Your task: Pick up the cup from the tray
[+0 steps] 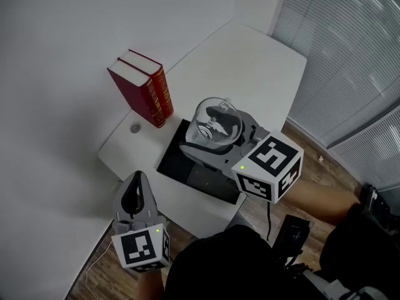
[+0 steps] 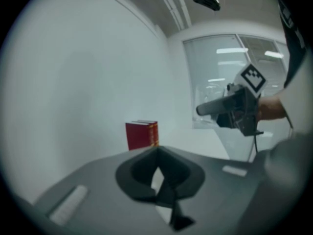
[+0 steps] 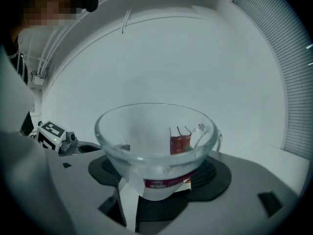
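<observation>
**Furnishings and surroundings**

Two red hardbound books point(image 1: 142, 87) with gilt-marked spines are shown standing upright, side by side, at the wall-side edge of a white table point(image 1: 250, 61). A small round grey cap point(image 1: 135, 129) is set into the tabletop just beside them. Wood-plank flooring point(image 1: 301, 144) and slatted window blinds point(image 1: 350, 49) are seen at right, and a white wall point(image 1: 56, 42) at left.

Clear cup point(image 1: 216, 121) in R gripper point(image 1: 215, 137), over black tray point(image 1: 180, 162) on white counter point(image 1: 250, 61); red books point(image 1: 142, 87) beside tray; L gripper point(image 1: 134, 191) at counter's near edge.
</observation>
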### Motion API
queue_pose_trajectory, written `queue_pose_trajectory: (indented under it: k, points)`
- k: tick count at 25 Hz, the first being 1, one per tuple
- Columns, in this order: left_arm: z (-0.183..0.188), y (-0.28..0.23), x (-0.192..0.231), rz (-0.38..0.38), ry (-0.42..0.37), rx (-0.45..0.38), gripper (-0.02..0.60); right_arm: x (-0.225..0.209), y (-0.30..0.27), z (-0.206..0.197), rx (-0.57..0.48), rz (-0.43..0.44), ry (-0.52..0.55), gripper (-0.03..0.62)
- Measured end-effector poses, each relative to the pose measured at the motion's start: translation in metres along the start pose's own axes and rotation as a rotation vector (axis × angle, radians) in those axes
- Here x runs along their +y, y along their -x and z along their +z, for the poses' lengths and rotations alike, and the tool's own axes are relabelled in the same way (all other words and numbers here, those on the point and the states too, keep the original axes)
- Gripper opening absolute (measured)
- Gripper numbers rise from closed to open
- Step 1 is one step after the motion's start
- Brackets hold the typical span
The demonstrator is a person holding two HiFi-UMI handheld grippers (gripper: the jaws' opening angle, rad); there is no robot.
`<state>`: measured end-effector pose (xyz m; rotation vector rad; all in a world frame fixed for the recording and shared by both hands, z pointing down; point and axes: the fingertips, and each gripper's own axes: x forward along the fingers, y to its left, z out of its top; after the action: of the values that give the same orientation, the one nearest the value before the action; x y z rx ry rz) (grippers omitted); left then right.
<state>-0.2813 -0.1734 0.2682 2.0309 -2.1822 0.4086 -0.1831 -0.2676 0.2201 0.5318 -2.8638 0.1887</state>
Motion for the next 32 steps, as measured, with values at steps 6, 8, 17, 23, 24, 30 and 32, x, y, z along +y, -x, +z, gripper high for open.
queue_pose_trajectory:
  k: [6, 8, 17, 23, 24, 30, 32]
  points:
    - [-0.002, 0.003, -0.001, 0.006, 0.003, -0.014, 0.002, -0.009, 0.020, 0.007, -0.031, -0.028, -0.002, 0.388]
    - [-0.007, 0.000, 0.002, 0.007, 0.007, -0.015, 0.002, -0.012, 0.019, 0.003, -0.035, -0.029, -0.005, 0.388]
    - [-0.018, -0.007, 0.011, 0.020, 0.026, -0.020, 0.002, -0.017, 0.020, 0.000, -0.063, -0.009, -0.021, 0.388]
    - [-0.019, -0.006, 0.010, 0.024, 0.028, -0.017, 0.002, -0.018, 0.020, -0.001, -0.064, -0.013, -0.029, 0.388]
    - [-0.018, -0.006, 0.010, 0.025, 0.026, -0.018, 0.002, -0.019, 0.020, -0.002, -0.063, -0.013, -0.031, 0.388]
    - [-0.017, -0.005, 0.010, 0.025, 0.021, -0.017, 0.002, -0.018, 0.020, -0.002, -0.068, -0.016, -0.021, 0.388]
    - [-0.017, -0.006, 0.009, 0.025, 0.021, -0.018, 0.002, -0.018, 0.020, -0.002, -0.069, -0.015, -0.013, 0.388]
